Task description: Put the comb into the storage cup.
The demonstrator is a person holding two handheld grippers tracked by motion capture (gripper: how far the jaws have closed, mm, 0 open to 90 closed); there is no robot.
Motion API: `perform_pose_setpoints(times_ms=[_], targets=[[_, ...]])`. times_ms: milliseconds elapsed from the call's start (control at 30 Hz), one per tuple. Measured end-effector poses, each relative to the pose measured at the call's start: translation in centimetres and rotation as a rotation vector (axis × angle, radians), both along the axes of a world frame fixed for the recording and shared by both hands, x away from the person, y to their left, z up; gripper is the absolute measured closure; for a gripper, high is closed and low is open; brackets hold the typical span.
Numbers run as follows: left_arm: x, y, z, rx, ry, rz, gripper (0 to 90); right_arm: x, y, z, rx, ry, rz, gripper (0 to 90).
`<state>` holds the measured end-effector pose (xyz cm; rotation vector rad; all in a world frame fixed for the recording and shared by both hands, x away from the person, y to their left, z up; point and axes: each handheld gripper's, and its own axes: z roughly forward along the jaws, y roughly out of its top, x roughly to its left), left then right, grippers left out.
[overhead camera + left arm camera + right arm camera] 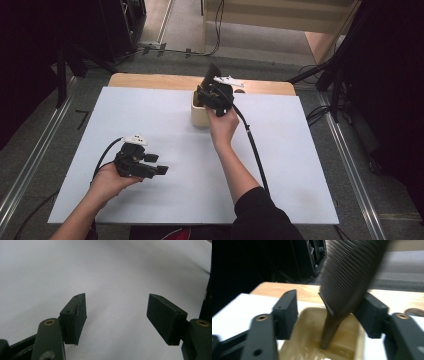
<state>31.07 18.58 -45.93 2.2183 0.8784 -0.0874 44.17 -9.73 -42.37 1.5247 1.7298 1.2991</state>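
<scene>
A cream rectangular cup (pixel 199 118) stands at the far middle of the white sheet. A dark brown ridged utensil (pixel 349 272) stands in it, its narrow end on the cup's bottom and its broad ribbed blade (pixel 212 74) sticking up above the rim (pixel 360 340). My right gripper (pixel 213 98) hovers over the cup with jaws open on either side of the utensil (pixel 329 313). The blade leans by the right pad, and the left pad is apart from it. My left gripper (pixel 156 164) rests low at the front left, open and with nothing between its jaws (pixel 116 317).
The white sheet (pixel 300 150) covers a wooden table whose bare strip (pixel 150 80) shows along the far edge. The right gripper's cable (pixel 255 150) trails across the sheet toward the person. A small dark item (pixel 240 91) lies by the far edge. Dark stands and cables ring the table.
</scene>
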Motion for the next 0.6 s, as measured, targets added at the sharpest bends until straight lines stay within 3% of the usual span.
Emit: perform_pose_setpoints(times_ms=[200,467,600], targets=[[0.0,-0.1,0.0,0.0,0.002,0.003,33.6,-0.4,-0.9,-0.4,-0.056,0.037,0.01,26.1],[0.0,0.0,-0.1,0.005,0.002,0.006,33.6,-1.4,-1.8,-0.4,-0.04,0.051,0.038,26.2],[0.0,0.0,-0.1,0.008,0.002,0.006,33.6,-2.0,-1.9,-0.7,-0.069,0.06,0.059,26.2]])
